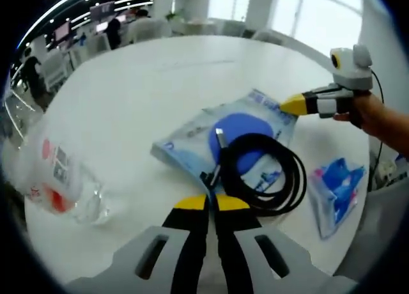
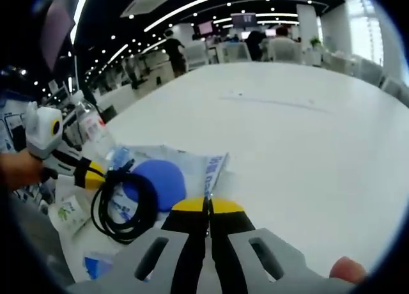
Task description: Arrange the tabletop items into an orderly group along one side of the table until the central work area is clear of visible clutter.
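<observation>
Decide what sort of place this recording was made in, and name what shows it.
Probably a large open-plan office or hall: a long white table, rows of ceiling strip lights, hanging screens, and chairs with people beyond.

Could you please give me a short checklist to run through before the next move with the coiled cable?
1. Left tool on the black coiled cable: cannot tell; jaws together at its edge.
2. Right tool free: ok, shut on nothing.
3. Cable lies on the flat blue-and-white packet: ok.
4. Clear plastic bottle with red label upright: not ok, lying down.
5. Small blue packet apart from cable: ok.
</observation>
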### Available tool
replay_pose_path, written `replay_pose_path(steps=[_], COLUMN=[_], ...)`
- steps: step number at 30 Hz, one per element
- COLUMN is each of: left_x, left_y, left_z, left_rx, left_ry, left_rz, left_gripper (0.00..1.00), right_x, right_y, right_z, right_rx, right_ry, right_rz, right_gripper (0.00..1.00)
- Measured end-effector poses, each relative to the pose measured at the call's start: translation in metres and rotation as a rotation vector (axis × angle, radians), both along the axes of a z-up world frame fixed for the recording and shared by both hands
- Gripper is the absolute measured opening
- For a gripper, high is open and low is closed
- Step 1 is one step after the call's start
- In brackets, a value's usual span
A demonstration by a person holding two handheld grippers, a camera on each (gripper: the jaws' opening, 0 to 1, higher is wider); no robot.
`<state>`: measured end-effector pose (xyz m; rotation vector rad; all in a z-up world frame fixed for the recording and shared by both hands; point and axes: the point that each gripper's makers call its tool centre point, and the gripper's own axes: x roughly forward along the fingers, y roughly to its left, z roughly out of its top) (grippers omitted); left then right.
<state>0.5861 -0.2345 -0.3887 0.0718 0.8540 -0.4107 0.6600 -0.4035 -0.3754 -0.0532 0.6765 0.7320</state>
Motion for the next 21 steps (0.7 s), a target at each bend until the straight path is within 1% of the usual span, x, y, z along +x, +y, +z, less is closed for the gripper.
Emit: replay_pose_path(steps=[12,17,21], left_x=[0.024,0.03,0.033], left_y=[-0.04,-0.057,-0.065], left_z=[0.001,0.001,0.0], left_rx=[0.023,0.019,0.02], left_ry=[0.008,0.016,0.017], left_rz=[-0.115,-0.158,-0.177], left_gripper=[0.0,0.0,0.0], right_x=[0.006,0.006,0.003], right_y=[-0.041,-0.06,-0.071], right_z=[0.009,0.008,0.006], right_rx=[0.001,-0.002,0.002], right_ry=[-0.011,-0.006,0.008], right_rz=[-0.085,-0.12,-0.15], right_gripper=[0.01,0.01,0.01])
